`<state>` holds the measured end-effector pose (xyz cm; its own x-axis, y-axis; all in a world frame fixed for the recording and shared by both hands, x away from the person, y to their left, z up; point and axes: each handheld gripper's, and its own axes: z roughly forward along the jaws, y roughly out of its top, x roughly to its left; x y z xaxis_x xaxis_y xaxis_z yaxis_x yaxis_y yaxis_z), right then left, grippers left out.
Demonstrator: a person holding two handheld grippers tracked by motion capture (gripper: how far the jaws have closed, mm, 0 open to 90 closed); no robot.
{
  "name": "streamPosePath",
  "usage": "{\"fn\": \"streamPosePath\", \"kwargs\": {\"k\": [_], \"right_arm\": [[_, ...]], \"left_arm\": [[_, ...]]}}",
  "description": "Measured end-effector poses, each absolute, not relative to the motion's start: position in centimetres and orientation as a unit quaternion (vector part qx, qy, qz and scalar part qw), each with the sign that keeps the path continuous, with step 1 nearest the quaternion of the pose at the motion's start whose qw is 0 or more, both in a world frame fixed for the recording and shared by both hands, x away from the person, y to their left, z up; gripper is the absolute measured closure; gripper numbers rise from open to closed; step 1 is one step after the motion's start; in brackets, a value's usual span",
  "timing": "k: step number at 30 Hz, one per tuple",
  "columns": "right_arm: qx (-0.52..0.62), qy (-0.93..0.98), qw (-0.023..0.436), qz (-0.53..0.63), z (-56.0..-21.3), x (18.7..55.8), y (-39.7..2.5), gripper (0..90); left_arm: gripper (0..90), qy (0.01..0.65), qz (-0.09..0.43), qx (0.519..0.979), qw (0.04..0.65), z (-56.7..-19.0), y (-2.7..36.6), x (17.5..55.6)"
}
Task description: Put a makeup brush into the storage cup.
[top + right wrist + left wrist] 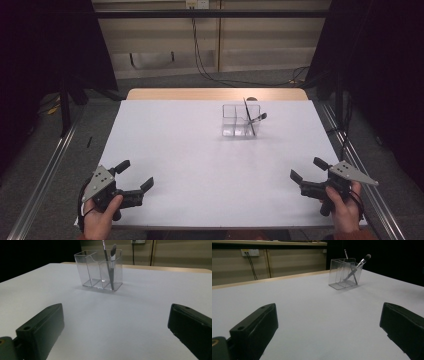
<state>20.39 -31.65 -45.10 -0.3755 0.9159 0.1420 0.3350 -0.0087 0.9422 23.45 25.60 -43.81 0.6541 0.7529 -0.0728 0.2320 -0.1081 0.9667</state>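
A clear plastic organiser (235,120) (342,275) (91,271) with several compartments stands upright at the far middle of the white table (200,165). A makeup brush (258,119) (362,262) (113,258) and a thin dark stick (249,114) (106,255) lean in its right-hand compartment. My left gripper (135,176) (325,326) rests at the near left corner, open, nothing between its jaws. At the near right corner my right gripper (308,170) (113,326) is open and holds nothing. Both lie far from the organiser.
A wooden strip (215,94) runs along the table's far edge. Cables (200,55) hang down the back wall behind it. Metal rails (45,180) flank the table on both sides, and dark curtains stand left and right.
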Motion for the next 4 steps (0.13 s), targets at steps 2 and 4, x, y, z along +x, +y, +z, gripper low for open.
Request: {"fn": "streamPosePath", "kwargs": {"k": [2, 4], "right_arm": [[0.486, 0.645, 0.279, 0.520, -45.14, 20.43, -31.66, 0.0], [0.483, 0.648, 0.278, 0.519, -45.21, 20.51, -31.59, 0.0]], "left_arm": [[1.8, 0.349, 0.229, 0.707, 0.571, -43.81, 25.62, 23.45], [1.8, 0.349, 0.229, 0.708, 0.569, -43.82, 25.63, 23.45]]}}
